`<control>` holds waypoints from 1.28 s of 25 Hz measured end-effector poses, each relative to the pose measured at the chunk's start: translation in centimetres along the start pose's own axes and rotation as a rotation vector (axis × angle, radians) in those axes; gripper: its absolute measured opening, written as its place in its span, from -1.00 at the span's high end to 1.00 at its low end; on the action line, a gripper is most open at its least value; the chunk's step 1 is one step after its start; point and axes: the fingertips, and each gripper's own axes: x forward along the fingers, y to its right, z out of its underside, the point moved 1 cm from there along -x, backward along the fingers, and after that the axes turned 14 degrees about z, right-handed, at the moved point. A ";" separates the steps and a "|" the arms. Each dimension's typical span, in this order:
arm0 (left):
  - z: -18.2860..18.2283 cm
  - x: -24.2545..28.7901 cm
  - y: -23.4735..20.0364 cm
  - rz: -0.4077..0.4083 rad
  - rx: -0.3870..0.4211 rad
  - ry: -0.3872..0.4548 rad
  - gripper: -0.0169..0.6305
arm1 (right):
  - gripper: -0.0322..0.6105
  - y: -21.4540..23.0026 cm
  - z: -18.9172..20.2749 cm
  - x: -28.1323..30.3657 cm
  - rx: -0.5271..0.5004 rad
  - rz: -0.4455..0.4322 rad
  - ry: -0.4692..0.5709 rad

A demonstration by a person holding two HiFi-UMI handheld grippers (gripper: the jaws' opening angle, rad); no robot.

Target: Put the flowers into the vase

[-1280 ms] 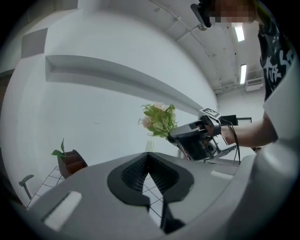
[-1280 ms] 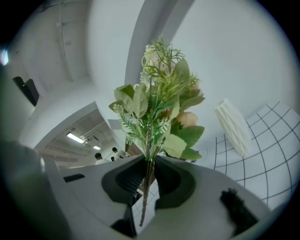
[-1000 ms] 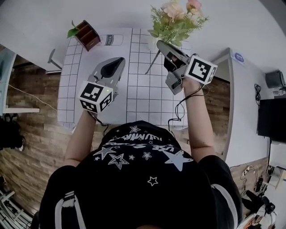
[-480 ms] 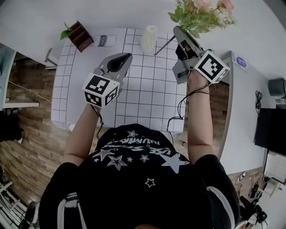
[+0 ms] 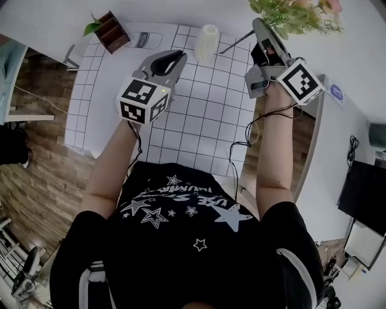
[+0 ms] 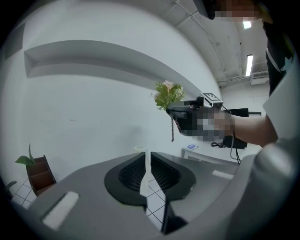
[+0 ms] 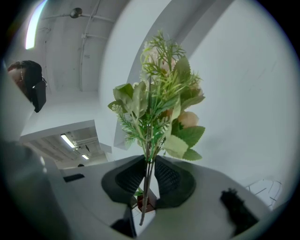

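Observation:
A bunch of artificial flowers with pink blooms and green leaves is held up at the top right of the head view. My right gripper is shut on its stems, and one stem end hangs down toward the table. In the right gripper view the flowers rise from between the pads of the right gripper. The pale ribbed vase stands upright at the far edge of the gridded mat. My left gripper hovers just left of it; its jaws are opening by a thin slit, with nothing in it.
A brown wooden holder with a green leaf stands at the mat's far left corner, with a printed label next to it. A white side table lies to the right. Wood floor shows on the left.
Both grippers have moved toward the far side of the table. The right one rose and carried the flowers from over the vase off to its right. The left one neared the vase.

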 end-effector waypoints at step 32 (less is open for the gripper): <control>4.0 14.0 -5.3 0.128 0.089 -0.048 -0.73 | 0.69 2.3 -1.2 5.9 -0.024 0.082 0.083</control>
